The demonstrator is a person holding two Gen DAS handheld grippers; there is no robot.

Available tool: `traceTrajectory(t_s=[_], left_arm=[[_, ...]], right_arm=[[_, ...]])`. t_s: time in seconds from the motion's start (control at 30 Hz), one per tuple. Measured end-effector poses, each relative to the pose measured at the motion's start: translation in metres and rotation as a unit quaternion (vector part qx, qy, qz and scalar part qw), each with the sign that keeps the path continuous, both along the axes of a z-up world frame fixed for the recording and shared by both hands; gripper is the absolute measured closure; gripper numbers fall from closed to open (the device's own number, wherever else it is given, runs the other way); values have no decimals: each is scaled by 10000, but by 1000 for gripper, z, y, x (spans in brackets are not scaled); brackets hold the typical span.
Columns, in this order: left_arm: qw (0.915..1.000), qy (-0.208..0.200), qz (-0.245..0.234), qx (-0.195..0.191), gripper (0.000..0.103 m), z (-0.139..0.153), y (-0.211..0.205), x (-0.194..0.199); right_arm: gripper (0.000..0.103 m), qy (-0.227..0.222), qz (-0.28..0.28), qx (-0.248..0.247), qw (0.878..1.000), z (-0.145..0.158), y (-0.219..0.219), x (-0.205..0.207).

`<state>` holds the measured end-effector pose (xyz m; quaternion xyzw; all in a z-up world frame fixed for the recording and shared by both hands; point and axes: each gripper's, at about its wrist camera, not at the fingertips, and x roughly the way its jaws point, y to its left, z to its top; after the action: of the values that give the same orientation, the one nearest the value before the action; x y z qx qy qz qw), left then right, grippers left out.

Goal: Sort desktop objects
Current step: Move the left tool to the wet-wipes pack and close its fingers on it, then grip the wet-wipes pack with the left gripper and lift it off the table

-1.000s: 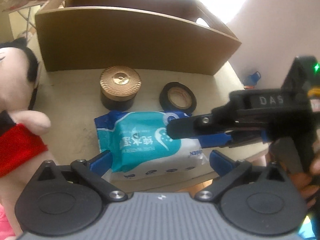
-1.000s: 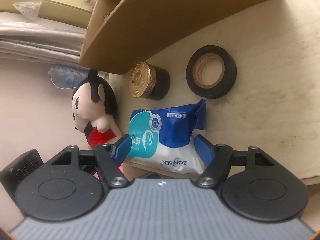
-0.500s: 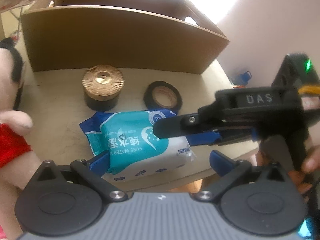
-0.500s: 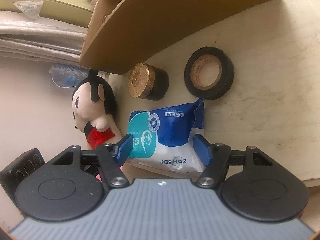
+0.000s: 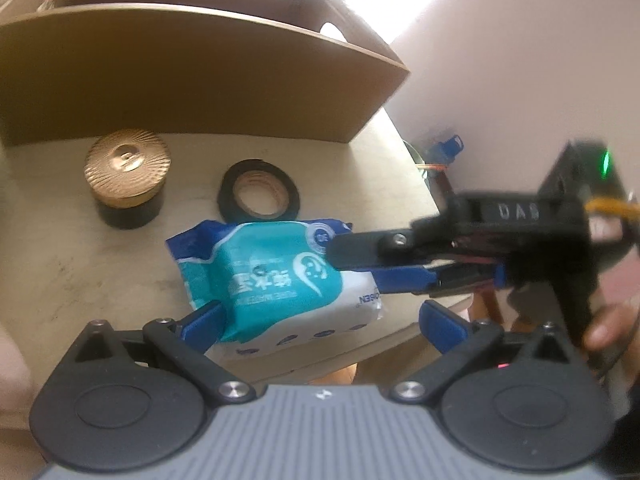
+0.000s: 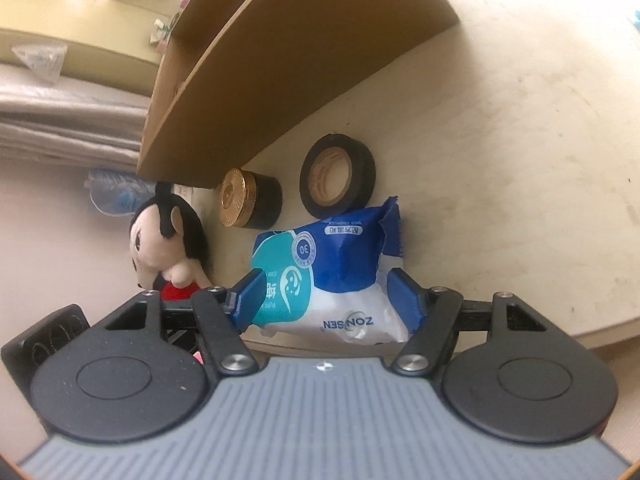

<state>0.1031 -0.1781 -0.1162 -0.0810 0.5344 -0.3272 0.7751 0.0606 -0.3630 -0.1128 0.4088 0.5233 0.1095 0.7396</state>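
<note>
Pale, scuffed desk (image 6: 520, 160) under bright daylight — glare washing out the far side. Pinkish floor (image 6: 60, 240) below; grey bedding (image 6: 60, 128) and a yellowish cabinet (image 6: 80, 36) behind.

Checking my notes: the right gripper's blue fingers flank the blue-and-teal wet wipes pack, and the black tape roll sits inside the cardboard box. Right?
Not quite. The black tape roll lies on the beige tabletop outside the cardboard box, as the right wrist view shows. The right gripper does flank the blue-and-teal wet wipes pack.

Two close wrist views look steeply down over the table (image 6: 520, 160) near edge toward the box (image 5: 180, 80), crossing at an angle; both share the wipes pack (image 5: 280, 272), tape (image 6: 338, 178) and jar (image 6: 250, 200).
</note>
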Motion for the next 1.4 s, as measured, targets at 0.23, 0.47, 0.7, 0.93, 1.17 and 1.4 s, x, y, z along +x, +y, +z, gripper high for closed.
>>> traceTrajectory(t_s=[0.23, 0.47, 0.7, 0.93, 1.17, 1.4], left_arm=[[9981, 110, 599, 94, 0, 0, 34, 6], [9953, 733, 621, -107, 0, -23, 36, 18], [9950, 921, 363, -133, 0, -34, 19, 21], [9953, 949, 112, -128, 1, -35, 3, 18], [9971, 742, -68, 148, 1, -29, -9, 9], [9981, 549, -130, 258, 1, -20, -12, 0]], right_arm=[[26, 84, -65, 52, 9999, -5, 0, 2], [23, 173, 6, 85, 9998, -8, 4, 8], [21, 257, 20, 85, 9996, -12, 7, 7], [21, 280, -70, 137, 9995, -15, 5, 6], [31, 187, -45, -119, 9997, -10, 10, 4], [35, 80, -1, -297, 9995, -5, 13, 2]])
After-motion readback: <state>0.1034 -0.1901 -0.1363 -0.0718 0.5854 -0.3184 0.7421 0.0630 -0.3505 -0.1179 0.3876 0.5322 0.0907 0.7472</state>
